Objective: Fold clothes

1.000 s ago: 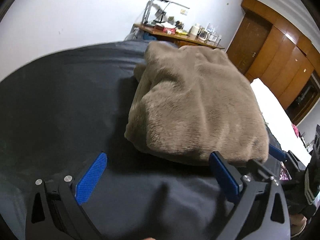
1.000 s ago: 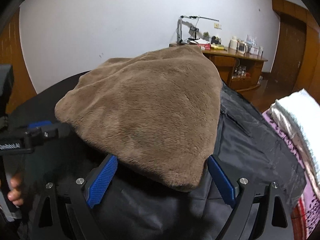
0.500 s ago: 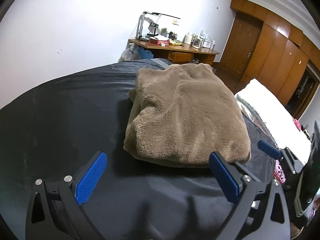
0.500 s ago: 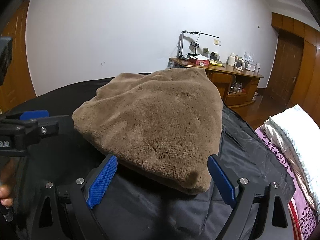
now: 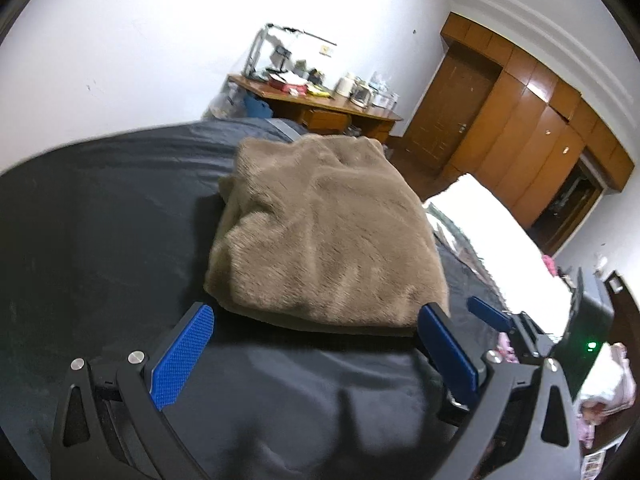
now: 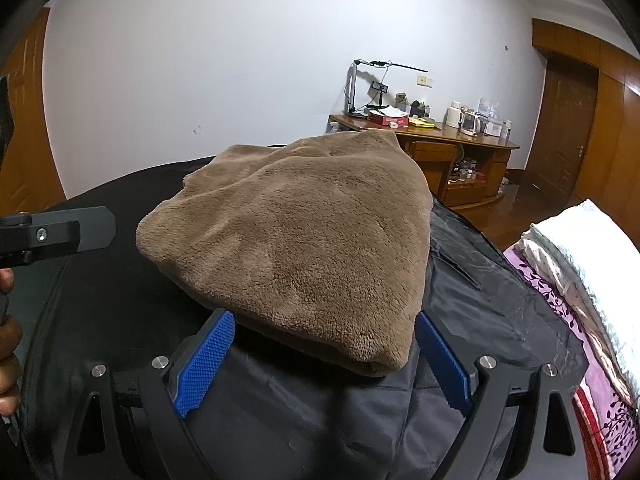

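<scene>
A brown fleece garment [image 5: 324, 236] lies folded into a thick rectangle on a black cloth-covered surface [image 5: 100, 220]; it also shows in the right wrist view [image 6: 296, 236]. My left gripper [image 5: 316, 344] is open and empty, just in front of the garment's near edge. My right gripper [image 6: 324, 356] is open and empty, with the garment's near corner lying between its blue pads without touching them. The right gripper's finger [image 5: 490, 316] shows in the left wrist view at the right, and the left gripper's finger [image 6: 64, 232] shows in the right wrist view at the left.
A wooden desk [image 6: 452, 148] with a lamp, kettles and clutter stands against the white wall behind. Wooden wardrobes [image 5: 520, 132] line the right. A white folded blanket [image 6: 592, 240] lies on a patterned bed sheet to the right.
Both grippers have pulled back and risen away from the folded garment. The garment lies still.
</scene>
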{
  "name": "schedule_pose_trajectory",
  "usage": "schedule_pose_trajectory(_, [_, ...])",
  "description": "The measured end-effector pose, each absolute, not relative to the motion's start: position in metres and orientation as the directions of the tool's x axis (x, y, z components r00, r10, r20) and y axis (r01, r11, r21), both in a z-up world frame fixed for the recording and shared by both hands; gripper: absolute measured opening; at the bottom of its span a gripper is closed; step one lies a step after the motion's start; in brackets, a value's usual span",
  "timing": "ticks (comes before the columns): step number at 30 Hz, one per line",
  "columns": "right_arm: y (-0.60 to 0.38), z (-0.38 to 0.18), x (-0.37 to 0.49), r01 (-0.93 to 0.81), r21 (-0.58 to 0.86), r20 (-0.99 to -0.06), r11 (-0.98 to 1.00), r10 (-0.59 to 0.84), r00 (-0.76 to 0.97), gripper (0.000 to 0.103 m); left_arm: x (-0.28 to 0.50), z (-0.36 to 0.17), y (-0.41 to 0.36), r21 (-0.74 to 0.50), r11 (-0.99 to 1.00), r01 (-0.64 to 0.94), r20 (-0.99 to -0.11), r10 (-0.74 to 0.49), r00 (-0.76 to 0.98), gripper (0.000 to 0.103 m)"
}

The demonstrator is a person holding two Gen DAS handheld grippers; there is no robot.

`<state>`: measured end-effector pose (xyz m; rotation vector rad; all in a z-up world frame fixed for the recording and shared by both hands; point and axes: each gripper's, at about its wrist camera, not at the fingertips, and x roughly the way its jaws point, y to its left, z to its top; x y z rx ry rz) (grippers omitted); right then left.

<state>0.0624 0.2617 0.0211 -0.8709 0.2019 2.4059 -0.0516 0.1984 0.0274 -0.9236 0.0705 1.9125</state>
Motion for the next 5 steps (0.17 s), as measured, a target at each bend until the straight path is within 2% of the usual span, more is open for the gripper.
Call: schedule_pose_trajectory(5, [0.2589, 0.0219, 0.0631, -0.562, -0.064, -0.617, -0.824, 0.476, -0.627, 0.093, -0.0405, 0.0324, 0.1994, -0.259, -0.533, -0.806, -0.617, 0.733, -0.287, 0.102])
